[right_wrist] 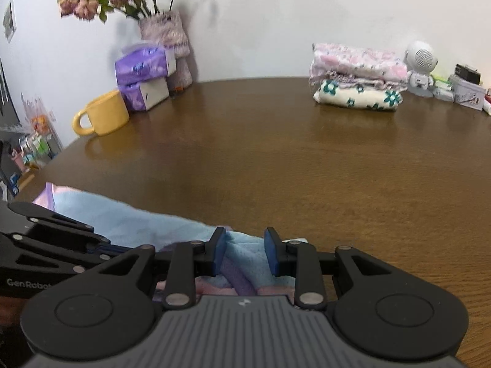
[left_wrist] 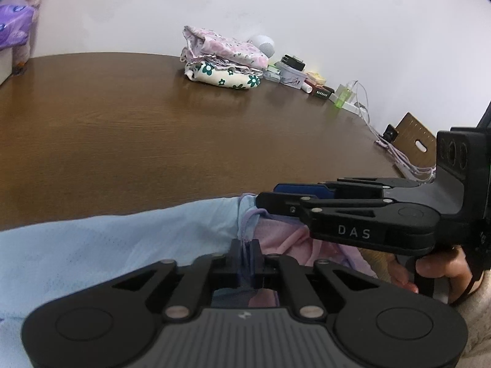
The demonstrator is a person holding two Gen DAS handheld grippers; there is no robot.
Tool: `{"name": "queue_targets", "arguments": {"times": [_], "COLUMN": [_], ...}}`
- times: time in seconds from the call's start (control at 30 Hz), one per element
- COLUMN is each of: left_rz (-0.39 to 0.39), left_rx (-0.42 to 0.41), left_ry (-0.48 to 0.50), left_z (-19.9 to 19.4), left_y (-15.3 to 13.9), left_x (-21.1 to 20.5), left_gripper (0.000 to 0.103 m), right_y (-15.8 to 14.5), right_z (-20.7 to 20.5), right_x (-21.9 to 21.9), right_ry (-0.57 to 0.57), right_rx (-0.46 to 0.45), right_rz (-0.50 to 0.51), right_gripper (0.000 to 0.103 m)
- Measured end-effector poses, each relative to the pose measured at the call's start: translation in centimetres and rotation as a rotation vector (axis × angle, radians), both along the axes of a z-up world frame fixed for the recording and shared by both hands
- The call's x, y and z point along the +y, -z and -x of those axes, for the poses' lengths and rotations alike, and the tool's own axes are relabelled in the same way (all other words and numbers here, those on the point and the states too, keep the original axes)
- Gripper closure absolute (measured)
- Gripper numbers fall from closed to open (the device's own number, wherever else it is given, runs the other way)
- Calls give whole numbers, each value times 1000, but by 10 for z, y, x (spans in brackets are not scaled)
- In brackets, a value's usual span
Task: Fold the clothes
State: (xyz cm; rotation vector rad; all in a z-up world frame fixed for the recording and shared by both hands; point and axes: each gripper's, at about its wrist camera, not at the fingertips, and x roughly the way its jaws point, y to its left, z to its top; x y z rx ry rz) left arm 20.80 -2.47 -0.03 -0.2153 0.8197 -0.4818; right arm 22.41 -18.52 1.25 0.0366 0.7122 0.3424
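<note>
At the near edge of the brown table (right_wrist: 276,159), your left gripper (left_wrist: 247,259) has its jaws pressed together, pinching an edge of the light blue garment (left_wrist: 107,245). Just to its right, your right gripper (right_wrist: 245,251) holds its jaws partly spread, with blue and purple cloth lying between the pads; you cannot tell whether they press it. Far across the table sits a stack of folded clothes (right_wrist: 359,76), well apart from both grippers.

Left gripper (left_wrist: 247,256) pinched closed (right gripper (right_wrist: 245,251) parted).
</note>
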Motion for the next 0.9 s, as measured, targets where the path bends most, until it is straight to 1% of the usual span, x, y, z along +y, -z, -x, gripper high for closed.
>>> {"name": "queue_targets", "arguments": {"times": [0.07, 0.13, 0.23, 0.37, 0.5, 0.6, 0.7, 0.77, 0.9], "left_rz": [22, 45, 75, 70, 50, 39, 17, -16, -36], "left_rx": [-12, -40, -78, -117, -156, -132, -63, -61, -72], "left_ry": [-19, -40, -86, -123, -78, -27, 15, 17, 26], "left_z": [3, 7, 11, 1, -15, -30, -42, -41, -33], "left_y": [-4, -10, -20, -32, -41, -36, -24, -19, -14], "left_x": [6, 13, 25, 23, -1, -21, -32, -35, -32], "left_gripper": [86, 78, 77, 77, 77, 77, 73, 68, 68], "right_y": [-3, -11, -22, -24, -17, -12, -9, -8, -9], "right_z": [4, 11, 28, 49, 62, 71, 79, 83, 83], "right_x": [0, -5, -14, -29, -42, -50, -56, -59, -64], "right_ry": [11, 28, 57, 96, 141, 157, 158, 157, 143], "right_rx": [-17, -44, -82, -82, -67, -56, -53, -55, -68], "right_rz": [-2, -24, -26, -49, -69, -86, -97, -104, -112], "right_gripper": [75, 75, 73, 71, 71, 71, 71, 70, 69]}}
